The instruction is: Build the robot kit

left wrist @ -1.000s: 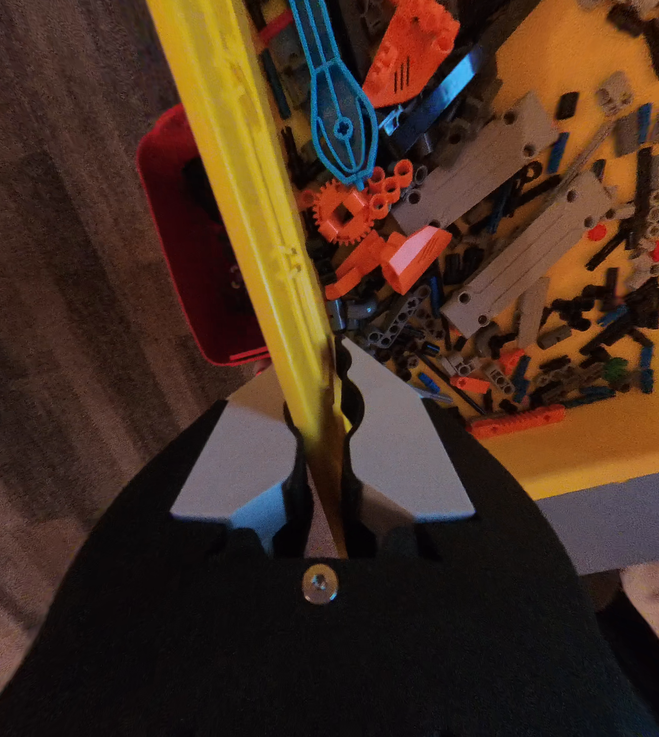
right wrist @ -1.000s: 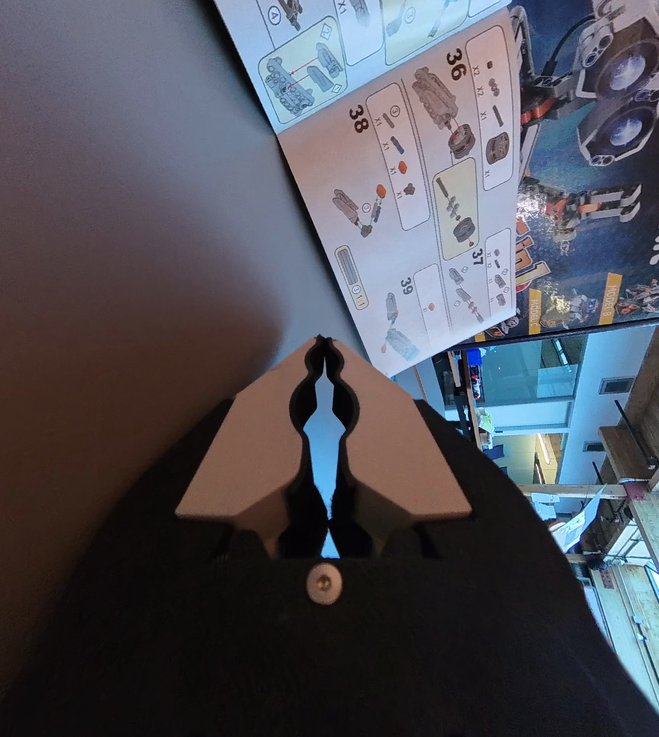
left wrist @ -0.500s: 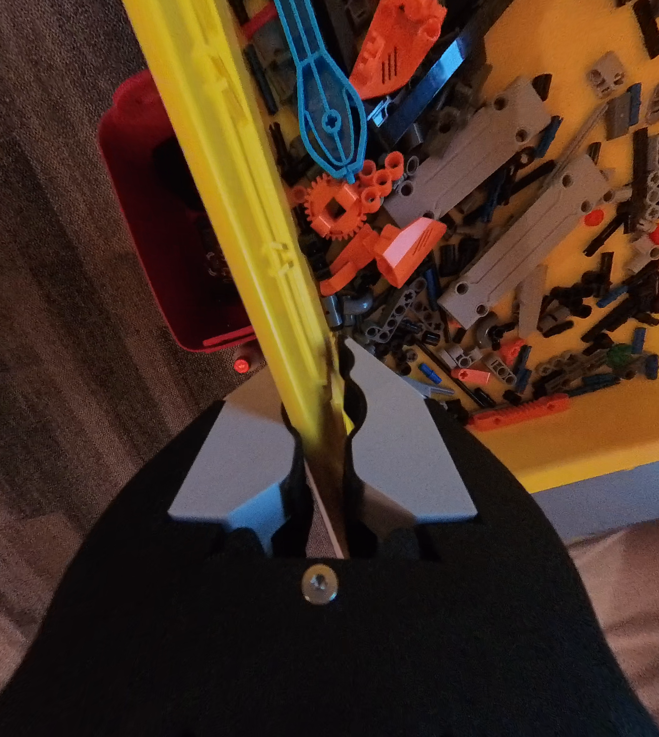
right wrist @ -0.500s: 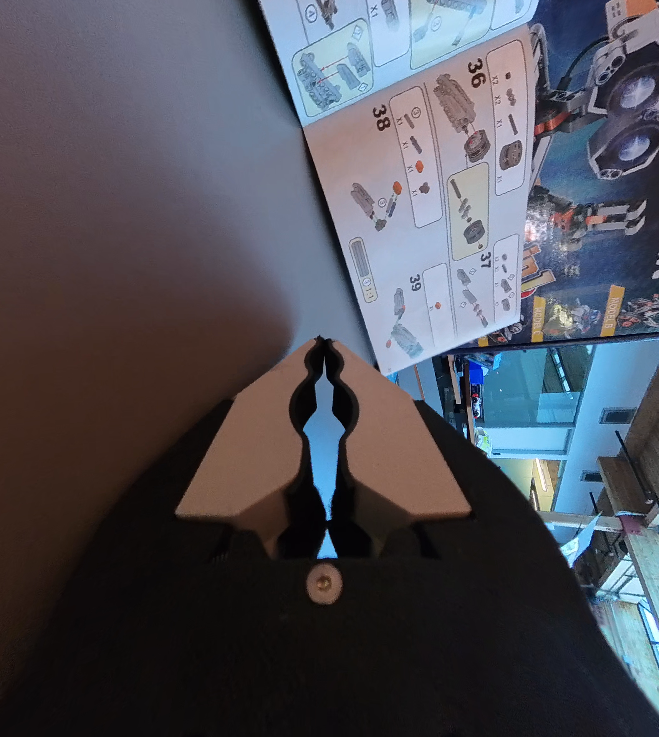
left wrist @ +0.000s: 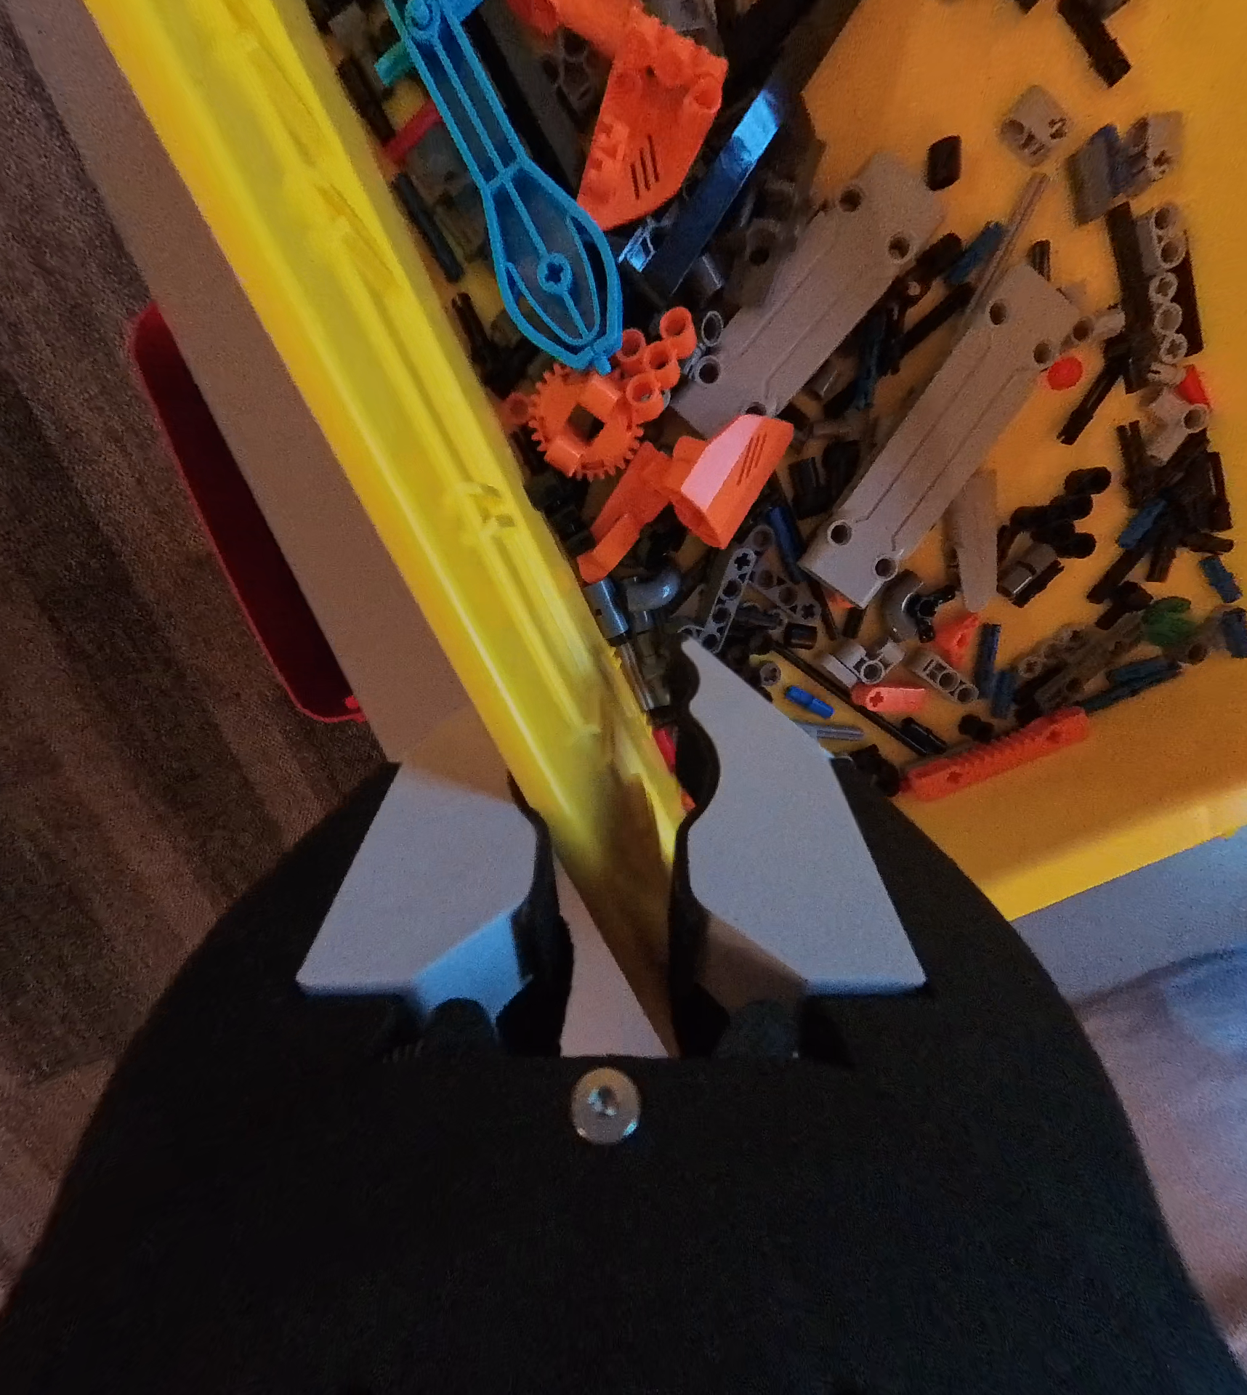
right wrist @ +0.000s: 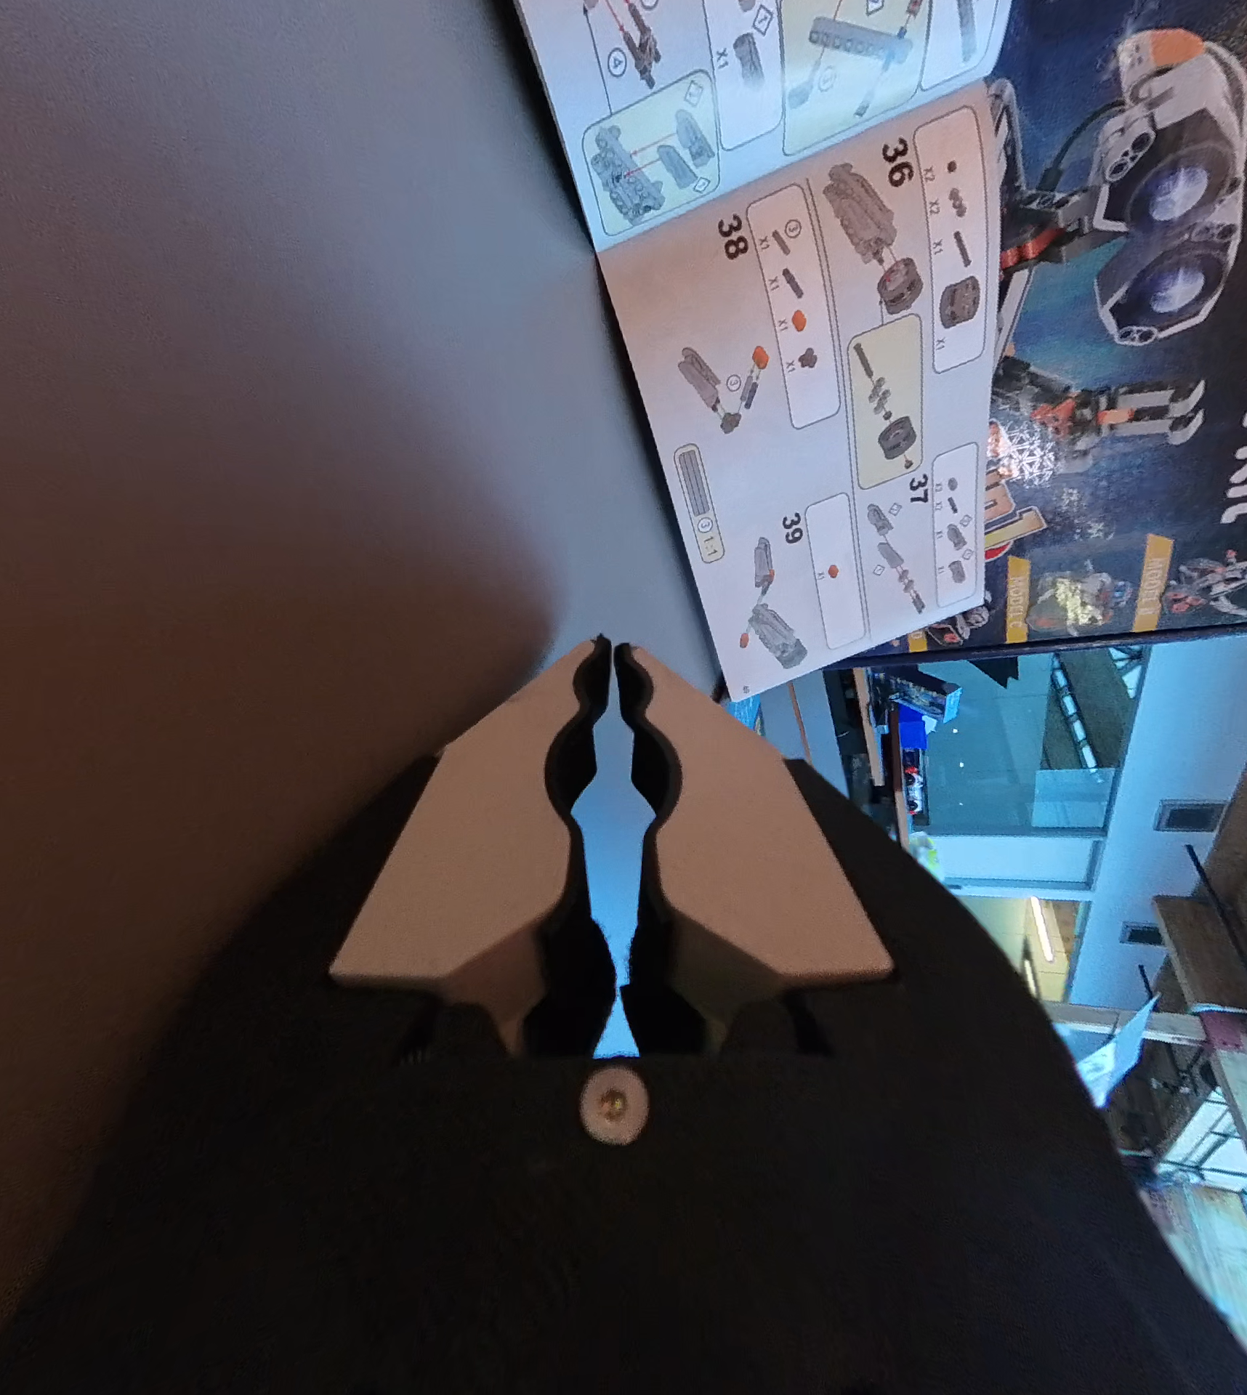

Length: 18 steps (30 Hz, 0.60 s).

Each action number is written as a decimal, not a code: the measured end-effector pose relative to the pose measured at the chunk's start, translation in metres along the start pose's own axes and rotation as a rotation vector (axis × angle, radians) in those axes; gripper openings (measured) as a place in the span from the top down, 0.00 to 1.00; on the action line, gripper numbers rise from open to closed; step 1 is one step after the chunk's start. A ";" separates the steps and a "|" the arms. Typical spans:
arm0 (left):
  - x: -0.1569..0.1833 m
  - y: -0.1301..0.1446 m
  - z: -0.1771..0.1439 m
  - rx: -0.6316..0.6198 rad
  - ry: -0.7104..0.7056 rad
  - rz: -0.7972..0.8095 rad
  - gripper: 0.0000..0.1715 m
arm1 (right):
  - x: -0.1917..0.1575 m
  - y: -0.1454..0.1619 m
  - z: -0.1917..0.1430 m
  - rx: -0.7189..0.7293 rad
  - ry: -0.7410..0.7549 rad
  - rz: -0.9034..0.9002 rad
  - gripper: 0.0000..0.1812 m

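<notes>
My left gripper (left wrist: 605, 762) is shut on the side wall of a yellow plastic tray (left wrist: 349, 317), which runs up and to the left from between the fingers. The tray holds a pile of small building parts: a blue lattice piece (left wrist: 530, 226), an orange gear (left wrist: 583, 426), orange shells (left wrist: 726, 475), long grey panels (left wrist: 937, 445) and several black pins. My right gripper (right wrist: 611, 648) is shut and holds nothing, above a grey table top (right wrist: 266, 302) near an open instruction booklet (right wrist: 817, 362).
A red bin (left wrist: 228, 513) stands on the carpet (left wrist: 39, 604) beyond the white table edge (left wrist: 258, 362), left of the tray. In the right wrist view a dark kit box (right wrist: 1164, 317) lies under the booklet, with a large hall beyond the table's edge.
The yellow tray, still held by my left gripper, has shifted over the white table edge, which now hides most of the red bin. My right gripper has moved a little relative to the booklet.
</notes>
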<state>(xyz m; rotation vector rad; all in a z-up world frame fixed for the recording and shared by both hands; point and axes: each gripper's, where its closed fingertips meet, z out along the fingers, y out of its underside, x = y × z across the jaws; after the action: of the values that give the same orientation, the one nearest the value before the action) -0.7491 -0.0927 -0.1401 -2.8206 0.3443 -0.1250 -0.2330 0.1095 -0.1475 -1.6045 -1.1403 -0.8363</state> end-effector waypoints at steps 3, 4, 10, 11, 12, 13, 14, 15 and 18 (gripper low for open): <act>0.007 -0.003 0.002 0.026 0.024 0.036 0.82 | 0.004 0.003 -0.002 -0.008 -0.019 0.109 0.96; 0.012 -0.007 0.003 0.038 0.046 0.054 0.79 | 0.006 0.002 -0.004 -0.004 -0.031 0.169 0.95; 0.021 -0.041 -0.036 0.295 0.272 0.001 0.69 | 0.043 -0.069 -0.042 0.217 -0.016 0.381 0.89; 0.017 -0.052 -0.056 0.387 0.293 -0.008 0.68 | 0.048 -0.097 -0.052 0.286 -0.041 0.417 0.87; 0.012 -0.064 -0.080 0.490 0.305 -0.013 0.65 | 0.055 -0.126 -0.062 0.357 -0.059 0.460 0.86; 0.008 -0.079 -0.108 0.609 0.321 -0.003 0.65 | 0.065 -0.157 -0.072 0.435 -0.066 0.505 0.85; 0.006 -0.093 -0.141 0.740 0.341 0.023 0.68 | 0.077 -0.190 -0.084 0.526 -0.080 0.552 0.86; 0.007 -0.104 -0.175 0.869 0.355 0.063 0.71 | 0.089 -0.223 -0.097 0.621 -0.106 0.600 0.88; 0.004 -0.129 -0.260 1.204 0.275 0.196 0.73 | 0.118 -0.312 -0.134 0.848 -0.226 0.691 0.95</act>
<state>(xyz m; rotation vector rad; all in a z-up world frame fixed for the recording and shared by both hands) -0.7476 -0.0468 0.1463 -1.5721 0.4109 -0.4867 -0.4893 0.0464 0.0967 -1.2194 -0.8146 0.2753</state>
